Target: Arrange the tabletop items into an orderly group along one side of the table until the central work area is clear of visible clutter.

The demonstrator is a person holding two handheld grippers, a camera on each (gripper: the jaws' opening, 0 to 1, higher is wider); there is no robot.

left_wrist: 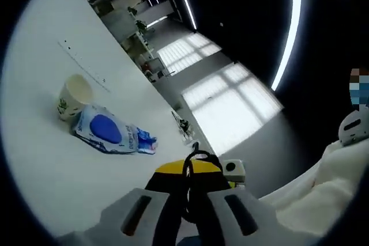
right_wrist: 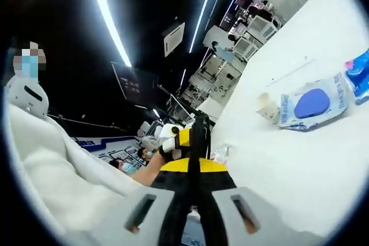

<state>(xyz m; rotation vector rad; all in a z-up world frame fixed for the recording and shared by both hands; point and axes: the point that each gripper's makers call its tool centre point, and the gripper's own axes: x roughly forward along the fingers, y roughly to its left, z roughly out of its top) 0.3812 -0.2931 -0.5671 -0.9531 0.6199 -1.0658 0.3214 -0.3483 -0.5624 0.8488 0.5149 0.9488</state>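
A cream paper cup with a green print (left_wrist: 74, 96) lies tipped on the white bench (left_wrist: 46, 165), its side touching a white plastic pouch with a blue oval panel (left_wrist: 112, 132); both sit toward the bench's long edge, probably already grouped there to free the middle. The left gripper (left_wrist: 187, 214) hangs above the bench with fingers clenched on a thin black strap and a yellow-and-black item (left_wrist: 189, 171), perhaps a tool. The right gripper (right_wrist: 193, 211) is likewise closed on the yellow-and-black piece in its view.
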